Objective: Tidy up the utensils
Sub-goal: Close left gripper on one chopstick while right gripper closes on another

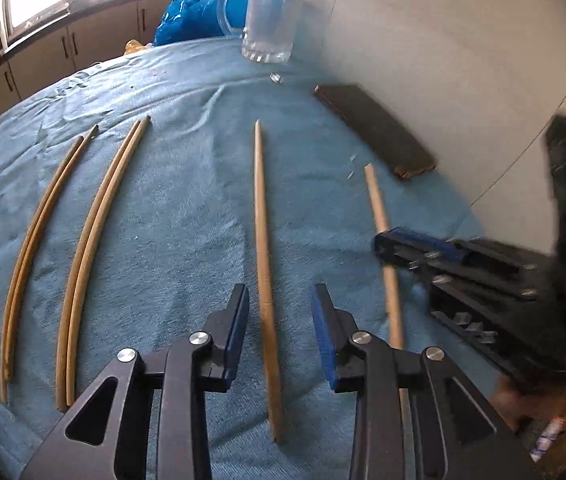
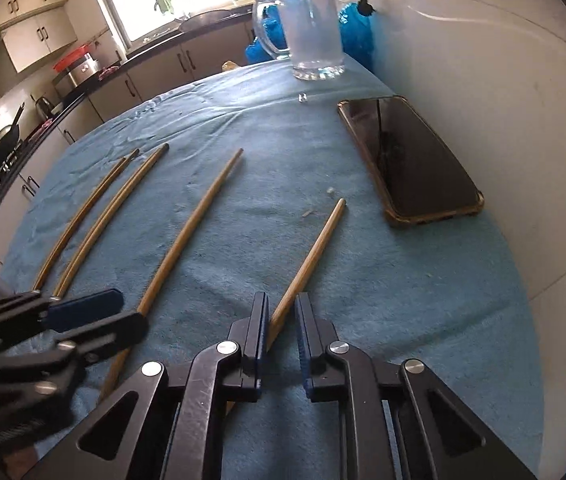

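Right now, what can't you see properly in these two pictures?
- Near end of the chopstick between the right gripper's jaws: hidden under them in the right wrist view, so contact is unclear.
- Glass mug: top cut off by the left wrist picture's edge.
- Phone: blurred in the left wrist view.
- Left gripper: hides part of the middle chopstick.

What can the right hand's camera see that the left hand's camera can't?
Only the right wrist view shows the stove side of the kitchen, with a wok and a steel pot, and the phone's whole dark screen.

Only the left wrist view shows the left gripper open astride a chopstick.

Both show the blue towel, two chopstick pairs, the glass mug and the right gripper around the other single chopstick.
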`<state>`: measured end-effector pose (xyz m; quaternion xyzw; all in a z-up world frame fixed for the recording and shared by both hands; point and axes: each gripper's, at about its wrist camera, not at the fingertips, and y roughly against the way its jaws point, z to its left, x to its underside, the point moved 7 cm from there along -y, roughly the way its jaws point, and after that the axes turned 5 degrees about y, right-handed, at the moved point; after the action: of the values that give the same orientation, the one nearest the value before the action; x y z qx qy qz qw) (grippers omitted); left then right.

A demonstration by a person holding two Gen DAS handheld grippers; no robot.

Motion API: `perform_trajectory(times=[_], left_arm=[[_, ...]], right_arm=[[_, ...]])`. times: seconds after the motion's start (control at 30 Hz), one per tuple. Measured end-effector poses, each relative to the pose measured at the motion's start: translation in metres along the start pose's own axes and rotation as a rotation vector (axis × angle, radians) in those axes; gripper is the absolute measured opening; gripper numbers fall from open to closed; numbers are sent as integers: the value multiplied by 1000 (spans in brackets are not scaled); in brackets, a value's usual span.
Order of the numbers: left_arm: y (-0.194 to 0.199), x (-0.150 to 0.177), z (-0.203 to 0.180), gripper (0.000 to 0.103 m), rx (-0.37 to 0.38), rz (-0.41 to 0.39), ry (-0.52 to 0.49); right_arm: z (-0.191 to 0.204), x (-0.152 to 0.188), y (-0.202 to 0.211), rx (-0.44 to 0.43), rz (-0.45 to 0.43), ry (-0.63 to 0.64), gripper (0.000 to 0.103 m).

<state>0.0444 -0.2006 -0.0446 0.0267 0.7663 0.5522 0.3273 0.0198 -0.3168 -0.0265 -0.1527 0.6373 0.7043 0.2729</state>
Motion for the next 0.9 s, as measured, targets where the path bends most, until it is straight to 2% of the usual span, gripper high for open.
perform_trajectory(times=[0.03, 0.07, 0.17, 0.3, 0.47, 0.57, 0.63, 0.7, 0.73, 0.8, 0.9], left_arm=[[-4, 0, 2, 7, -28, 3, -1], [-4, -1, 4, 7, -59, -3, 2], [0, 4, 8, 6, -42, 33, 46], [17, 32, 15, 6, -19, 94, 86], [42, 76, 12, 7, -22, 183, 60], [55, 90, 8, 7, 8, 209, 39], [62, 85, 8, 7, -13, 177, 8], [65, 72, 10, 7, -46, 126, -1], [64, 66, 10, 11, -41, 118, 2], [53, 51, 10, 20, -32, 121, 12], [33, 32, 10, 20, -65, 125, 23]], right_arm=[[-2, 1, 0, -6, 4, -9, 14], [-3, 1, 1, -11, 7, -17, 14], [-6, 3, 1, -32, 29, -48, 14], [-11, 7, 3, -78, 81, -91, 12], [-9, 22, 12, -109, 166, -87, 12], [-7, 31, 17, -116, 229, -72, 12], [-7, 31, 18, -115, 274, -74, 14], [-9, 27, 18, -91, 305, -69, 24], [-9, 25, 17, -80, 312, -59, 31], [-10, 19, 11, -43, 338, -26, 33], [-12, 14, 2, -21, 376, -23, 33]])
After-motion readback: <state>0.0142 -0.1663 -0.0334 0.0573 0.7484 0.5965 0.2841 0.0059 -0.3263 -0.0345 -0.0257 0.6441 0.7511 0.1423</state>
